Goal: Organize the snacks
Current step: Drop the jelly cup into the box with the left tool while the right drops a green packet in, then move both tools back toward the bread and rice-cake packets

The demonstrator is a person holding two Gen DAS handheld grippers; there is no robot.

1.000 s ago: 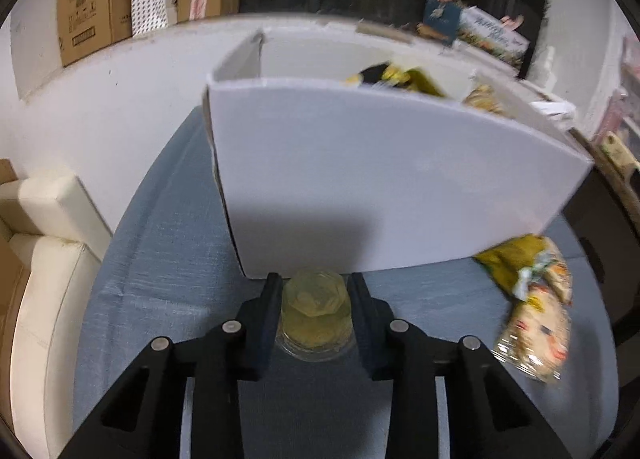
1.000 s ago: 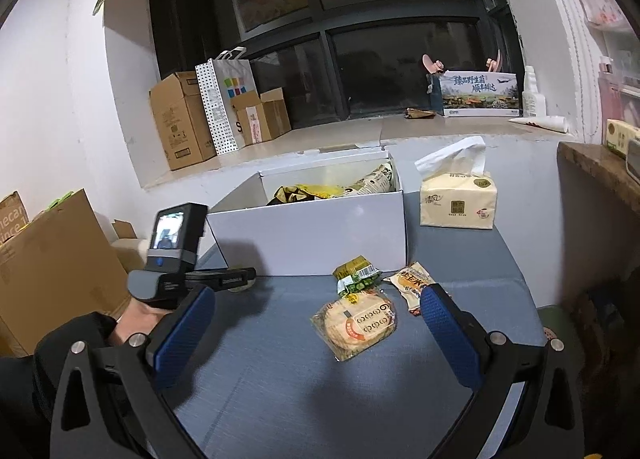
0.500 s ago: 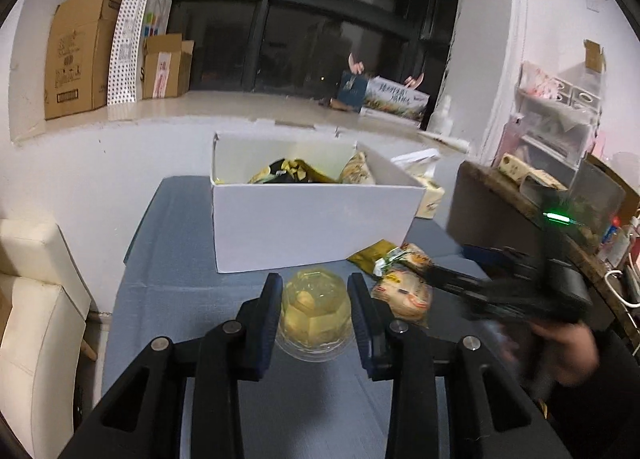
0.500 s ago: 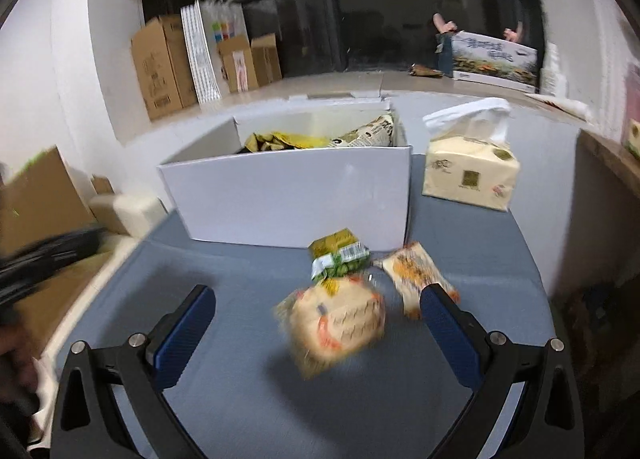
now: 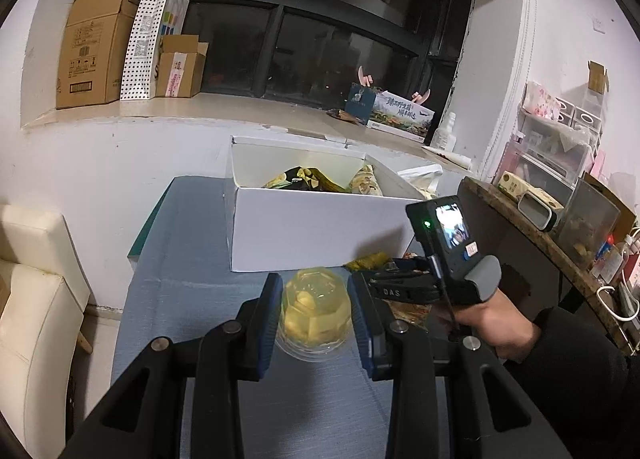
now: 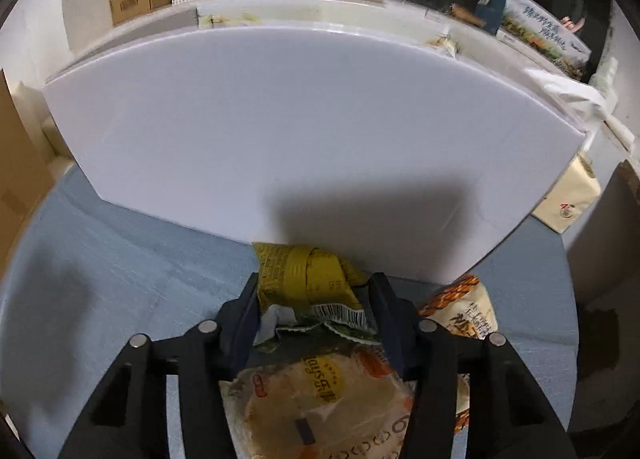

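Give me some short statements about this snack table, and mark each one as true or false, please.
1. The left gripper is closed on a clear jelly cup. True.
2. The white box is empty. False: snack bags lie inside it.
3. The right gripper has its fingers on both sides of a yellow snack bag. True.
4. The yellow snack bag is already in the white box. False: it lies on the blue tablecloth, in front of the box.
5. The jelly cup holds a red liquid. False: its content looks pale yellow.
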